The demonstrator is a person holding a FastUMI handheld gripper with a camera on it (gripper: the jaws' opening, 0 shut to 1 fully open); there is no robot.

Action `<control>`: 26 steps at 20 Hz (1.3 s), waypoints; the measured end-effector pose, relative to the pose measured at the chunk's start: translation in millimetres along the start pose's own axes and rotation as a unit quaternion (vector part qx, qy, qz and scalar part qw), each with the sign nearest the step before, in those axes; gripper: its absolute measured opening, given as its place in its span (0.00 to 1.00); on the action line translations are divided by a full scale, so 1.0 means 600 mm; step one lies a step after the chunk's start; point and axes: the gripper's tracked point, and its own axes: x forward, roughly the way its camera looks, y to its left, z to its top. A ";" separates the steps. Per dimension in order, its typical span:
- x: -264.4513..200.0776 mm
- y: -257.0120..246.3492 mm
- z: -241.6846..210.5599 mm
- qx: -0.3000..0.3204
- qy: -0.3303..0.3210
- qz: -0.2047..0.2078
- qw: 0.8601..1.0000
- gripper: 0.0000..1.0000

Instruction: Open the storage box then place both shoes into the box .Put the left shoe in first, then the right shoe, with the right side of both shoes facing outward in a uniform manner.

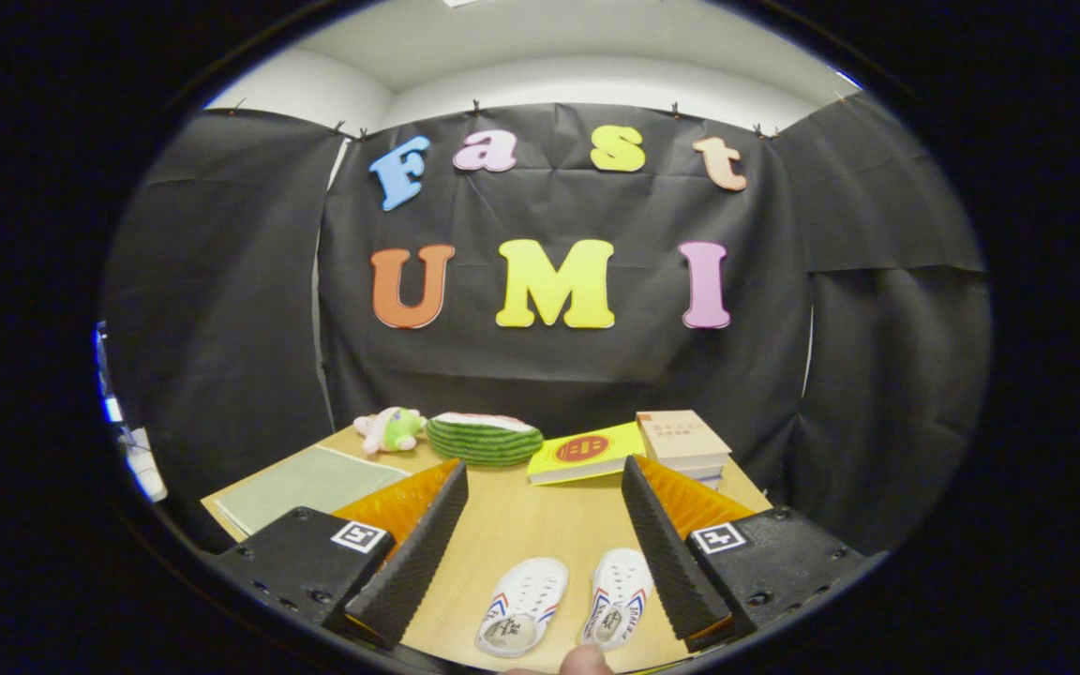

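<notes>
Above the wooden table [521, 525], fingers [427, 544] spread wide and empty, two white shoes [563, 605] between them.

The single camera rides on the gripper [540, 553] and looks forward along its two jaws, which stand wide apart at the bottom of the view. It sits just above the near edge of the wooden worktop [540, 525], facing level across it toward the black cloth wall. The fisheye lens takes in the whole depth of the worktop and bends its edges. Nearest the lens, between the jaws, lie two white shoes [563, 605], seen from above and behind, with a fingertip [587, 661] just below them. At the far edge, beyond the jaws, a plush toy [392, 428], a watermelon-slice cushion [486, 438], a yellow book [587, 452] and stacked books [683, 441] look small.
</notes>
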 end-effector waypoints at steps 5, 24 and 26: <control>0.002 0.055 -0.052 0.046 0.035 0.066 0.996 1.00; 0.062 0.280 -0.231 0.278 0.259 0.311 0.871 0.90; 0.074 0.283 -0.249 0.301 0.276 0.309 0.859 0.85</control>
